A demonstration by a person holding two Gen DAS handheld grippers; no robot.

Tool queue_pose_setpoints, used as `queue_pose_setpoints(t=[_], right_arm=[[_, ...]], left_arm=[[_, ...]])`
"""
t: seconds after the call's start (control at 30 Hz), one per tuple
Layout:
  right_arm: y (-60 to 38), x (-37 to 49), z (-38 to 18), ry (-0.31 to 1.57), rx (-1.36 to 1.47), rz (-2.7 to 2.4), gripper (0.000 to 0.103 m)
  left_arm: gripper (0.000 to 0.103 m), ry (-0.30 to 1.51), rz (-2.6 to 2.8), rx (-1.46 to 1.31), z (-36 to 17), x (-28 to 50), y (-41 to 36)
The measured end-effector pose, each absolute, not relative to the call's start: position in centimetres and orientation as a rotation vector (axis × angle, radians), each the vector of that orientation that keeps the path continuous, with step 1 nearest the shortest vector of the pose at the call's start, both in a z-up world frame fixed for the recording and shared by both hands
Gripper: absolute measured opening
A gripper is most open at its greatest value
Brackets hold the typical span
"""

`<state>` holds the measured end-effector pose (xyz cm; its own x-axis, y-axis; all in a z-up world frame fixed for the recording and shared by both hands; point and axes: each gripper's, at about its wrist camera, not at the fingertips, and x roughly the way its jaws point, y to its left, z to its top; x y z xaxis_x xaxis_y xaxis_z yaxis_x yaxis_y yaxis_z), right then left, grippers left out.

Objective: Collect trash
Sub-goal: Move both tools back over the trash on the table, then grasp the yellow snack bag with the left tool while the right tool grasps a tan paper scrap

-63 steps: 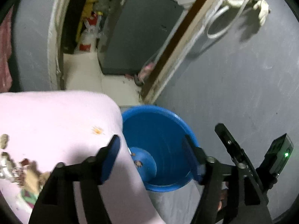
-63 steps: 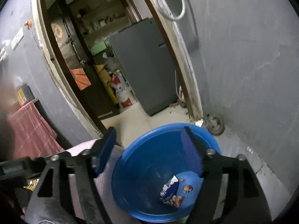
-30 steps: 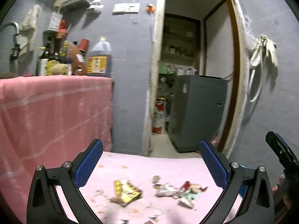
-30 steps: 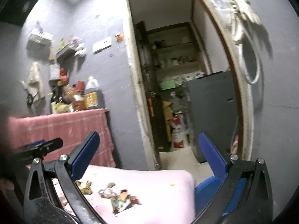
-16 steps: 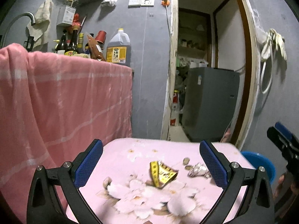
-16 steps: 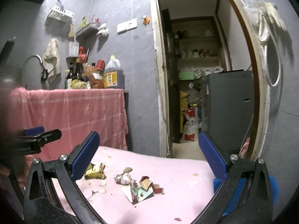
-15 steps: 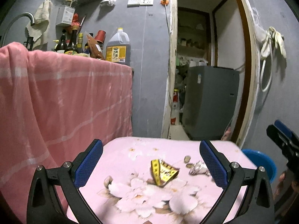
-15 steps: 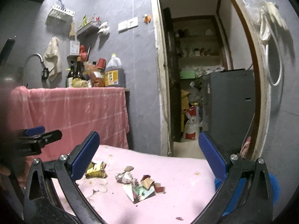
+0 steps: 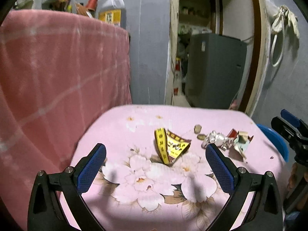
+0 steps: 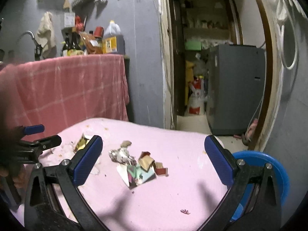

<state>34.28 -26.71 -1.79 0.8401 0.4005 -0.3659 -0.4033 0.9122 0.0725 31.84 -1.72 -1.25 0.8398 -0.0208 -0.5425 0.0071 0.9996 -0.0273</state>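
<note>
Both jaws stand spread and empty. Left gripper faces the yellow wrapper mid-surface, straight ahead between its jaws; right gripper faces the scraps nearer the bin at the surface's right edge.

Wide-spread left claw above yellow wrapper on pink floral cloth.

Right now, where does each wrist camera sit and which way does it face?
Left wrist: behind the open left tongs, facing the yellow wrapper on the pink table; right tongs at the right edge.
Right wrist: behind the open right tongs, facing the torn scraps; left tongs at the left edge, blue bin right.
Shared: table, trash, bin, doorway.
</note>
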Motion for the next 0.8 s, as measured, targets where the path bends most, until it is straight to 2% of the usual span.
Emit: queue_pose_setpoints(t=[0.57, 0.63, 0.7, 0.8], right_arm=[[-26.3, 38.6, -3.7, 0.589, 0.015, 0.440, 0.101], [-26.1, 39.2, -4.0, 0.626, 0.012, 0.454, 0.093], [-25.8, 39.6, -4.3, 0.657, 0.006, 0.467, 0.080], [-25.2, 40.2, -4.9, 0.705, -0.006, 0.494, 0.069]], left_arm=[[0.101, 0.799, -0.059, -0.027, -3.2, 37.7, -2.2], [0.101, 0.816, -0.061, -0.033, -3.4, 38.4, -2.0], [0.100, 0.827, -0.063, -0.041, -3.6, 38.8, -1.9], [0.093, 0.832, -0.075, -0.048, -3.5, 39.1, -1.8]])
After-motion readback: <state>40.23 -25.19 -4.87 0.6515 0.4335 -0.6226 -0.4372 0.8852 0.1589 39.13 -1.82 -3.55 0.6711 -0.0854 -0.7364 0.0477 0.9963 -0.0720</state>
